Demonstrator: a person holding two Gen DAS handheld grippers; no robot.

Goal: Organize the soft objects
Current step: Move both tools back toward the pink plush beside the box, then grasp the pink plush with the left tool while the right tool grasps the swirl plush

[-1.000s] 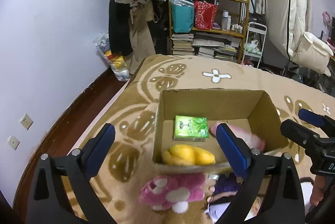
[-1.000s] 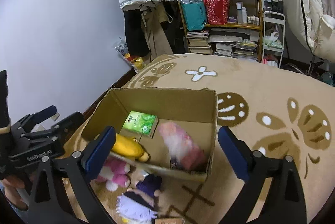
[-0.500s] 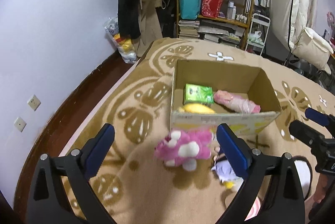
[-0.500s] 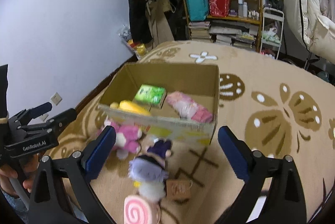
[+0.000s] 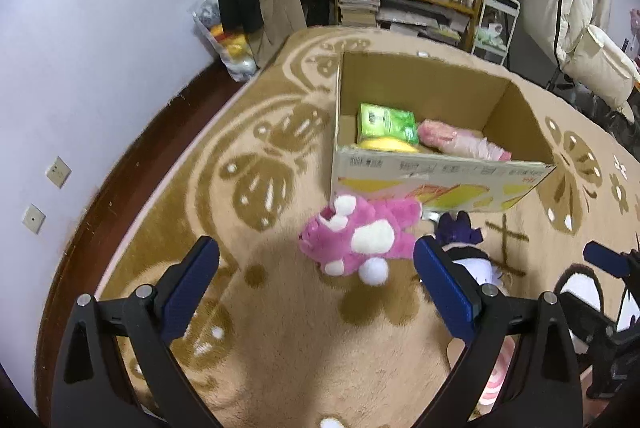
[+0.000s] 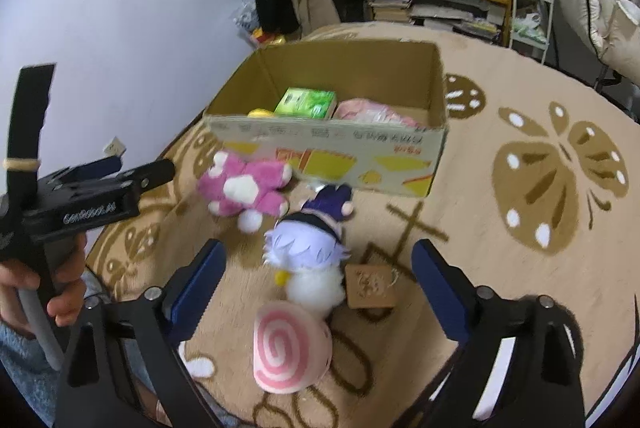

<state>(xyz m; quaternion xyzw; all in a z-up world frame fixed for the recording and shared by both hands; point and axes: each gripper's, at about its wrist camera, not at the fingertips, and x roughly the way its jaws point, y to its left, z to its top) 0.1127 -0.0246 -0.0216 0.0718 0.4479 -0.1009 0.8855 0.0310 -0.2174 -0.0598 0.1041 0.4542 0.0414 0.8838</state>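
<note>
Beyond both sets of fingers sits the cardboard box [image 5: 436, 183], holding a green packet [image 5: 386, 121], pink bundle [image 5: 460, 143] and yellow toy [image 5: 386, 144]. The left gripper [image 5: 316, 288] and right gripper [image 6: 318, 294] gape wide, empty. The pink plush [image 5: 360, 238] lies just ahead, between the left fingers; the purple-haired doll [image 6: 310, 256] and swirl roll [image 6: 290, 350] lie between the right ones.

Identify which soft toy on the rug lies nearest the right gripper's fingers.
The pink-and-white swirl roll plush: it lies just ahead of the open right gripper, while the purple-haired doll and pink bear lie nearer the box.

Yellow plush [image 5: 386, 144] half hidden behind box wall [image 5: 440, 183].
</note>
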